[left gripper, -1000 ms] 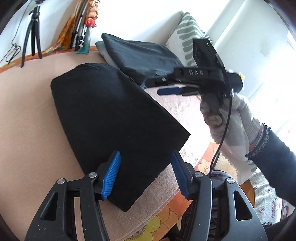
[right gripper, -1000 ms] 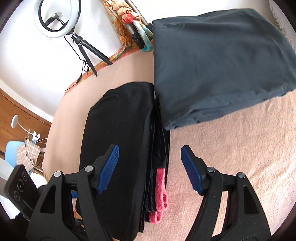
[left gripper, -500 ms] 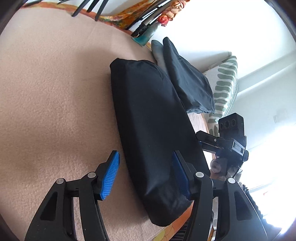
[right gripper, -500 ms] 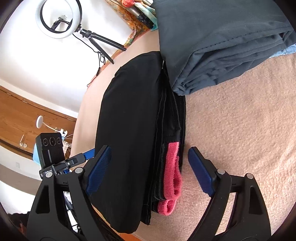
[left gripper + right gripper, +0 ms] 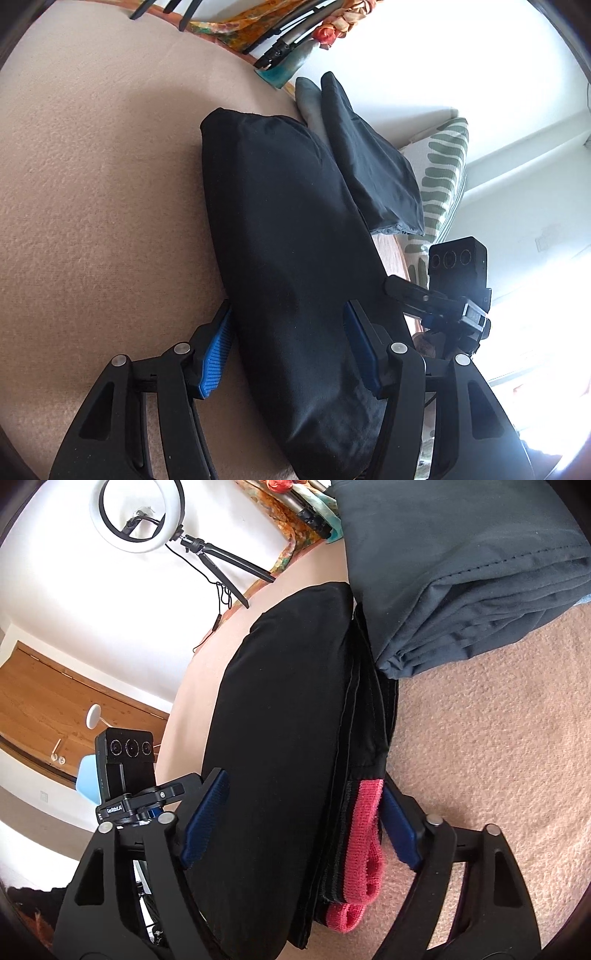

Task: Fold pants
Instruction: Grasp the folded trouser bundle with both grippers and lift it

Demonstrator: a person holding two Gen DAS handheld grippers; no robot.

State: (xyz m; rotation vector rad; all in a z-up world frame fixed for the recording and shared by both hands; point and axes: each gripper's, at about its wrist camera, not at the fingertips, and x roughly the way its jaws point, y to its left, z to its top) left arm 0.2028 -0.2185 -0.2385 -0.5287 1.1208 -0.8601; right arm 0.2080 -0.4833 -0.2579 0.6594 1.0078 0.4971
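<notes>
The folded black pants lie as a thick bundle on the beige blanket. My left gripper is open and straddles one end of the bundle, one pad on each side. In the right wrist view the same pants show a red waistband at the near end. My right gripper is open and straddles that end, pads beside the fabric. Each gripper shows in the other's view, the right one and the left one.
A folded dark grey garment lies next to the black pants, touching their far side; it also shows in the left wrist view. A striped cushion is behind it. A ring light on a tripod stands at the blanket's edge.
Both grippers moved in over the opposite ends of the black bundle, which now sits between their open pads. The pants themselves have not shifted.
</notes>
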